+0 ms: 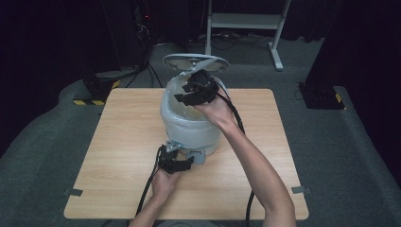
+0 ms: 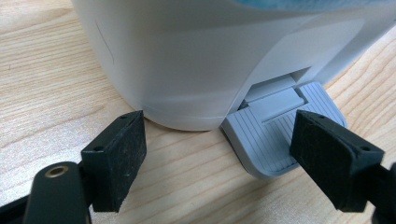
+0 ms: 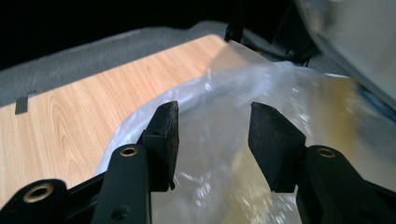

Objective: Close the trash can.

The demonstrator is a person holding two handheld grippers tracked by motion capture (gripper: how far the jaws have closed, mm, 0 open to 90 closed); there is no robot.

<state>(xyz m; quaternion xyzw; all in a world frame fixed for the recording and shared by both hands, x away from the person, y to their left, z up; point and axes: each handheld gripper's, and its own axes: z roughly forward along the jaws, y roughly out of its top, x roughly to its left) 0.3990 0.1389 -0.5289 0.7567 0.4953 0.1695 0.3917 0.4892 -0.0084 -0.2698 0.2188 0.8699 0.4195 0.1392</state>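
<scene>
The left gripper sits low on the pale wooden counter, its black fingers spread wide and empty, one on each side of the grey ribbed foot pedal at the base of the round white plastic pedal bin. The bin stands mid-counter with its lid tipped up at the back. Over the bin's mouth hangs the right gripper, its fingers about half apart with nothing pinched between them, just above the clear thin plastic liner bag folded over the rim. That liner looks light, limp and slippery, and probably tears easily; a pinch on the doubled edge at the rim seems safest.
</scene>
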